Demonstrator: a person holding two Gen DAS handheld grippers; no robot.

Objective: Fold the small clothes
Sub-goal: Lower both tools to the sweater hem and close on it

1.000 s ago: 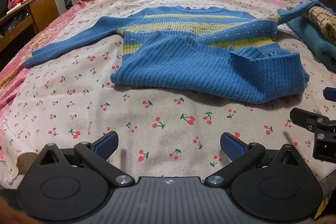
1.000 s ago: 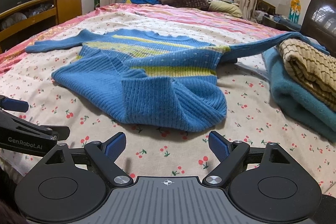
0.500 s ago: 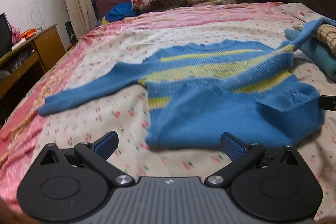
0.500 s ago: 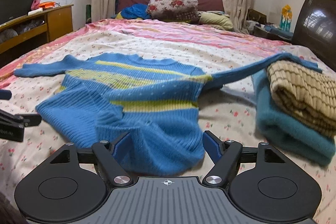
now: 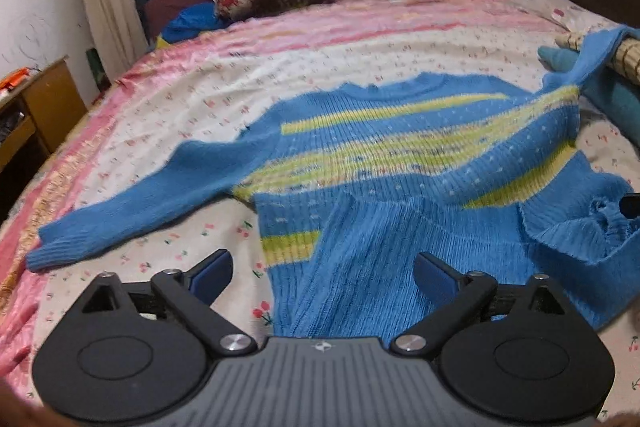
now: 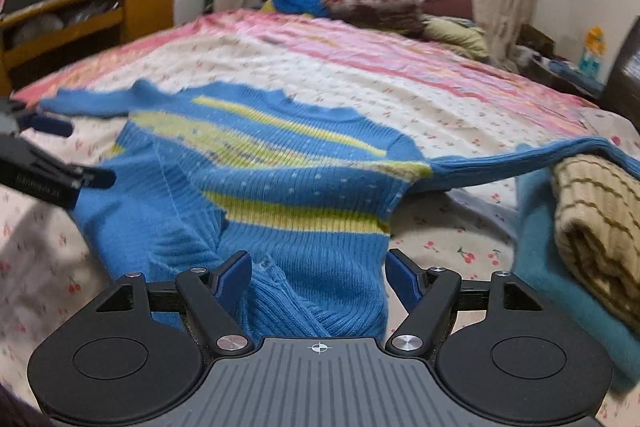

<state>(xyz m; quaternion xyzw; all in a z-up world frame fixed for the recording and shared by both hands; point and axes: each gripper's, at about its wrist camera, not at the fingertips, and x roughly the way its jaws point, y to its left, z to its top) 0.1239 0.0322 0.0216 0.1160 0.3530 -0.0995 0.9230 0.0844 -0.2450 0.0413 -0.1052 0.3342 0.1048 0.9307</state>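
Both claws have closed in on the sweater since a second ago; then they hung back over bare sheet, now the hem lies between their fingers.

Item 1, sweater point(image 5: 400, 163): blue knit with yellow stripes, spread on the bed point(image 5: 224, 99), neck toward the window. Bottom hem rumpled and partly doubled over toward me. One sleeve point(image 5: 132, 199) lies flat on the sheet; the other sleeve point(image 6: 520, 159) drapes up onto the stack beside it.

Item 2, left claw point(image 5: 322, 273): released, fingers wide apart, straddling the near left corner of the hem. I cannot tell whether the pads touch the knit.

Item 3, right claw point(image 6: 318, 273): released, fingers spread, bunched hem lying between them; contact not certain.

Item 4, folded clothes point(image 6: 592, 223): tan striped piece on top of a teal one, just beside the sweater on its right.

Risks, my judgement:
- Hem is doubled over; clenching here may catch one layer only, or a wrinkle, and the fold would come out crooked.
- Thick, loose knit may slip from the pads if I bite too near the edge.
- Draped sleeve rests on the stack; lifting or pulling the body could drag that sleeve and upset the folded pieces.
- Views are blurred, so claw height above the sheet is uncertain; coming down too low could pinch the sheet along with the sweater.
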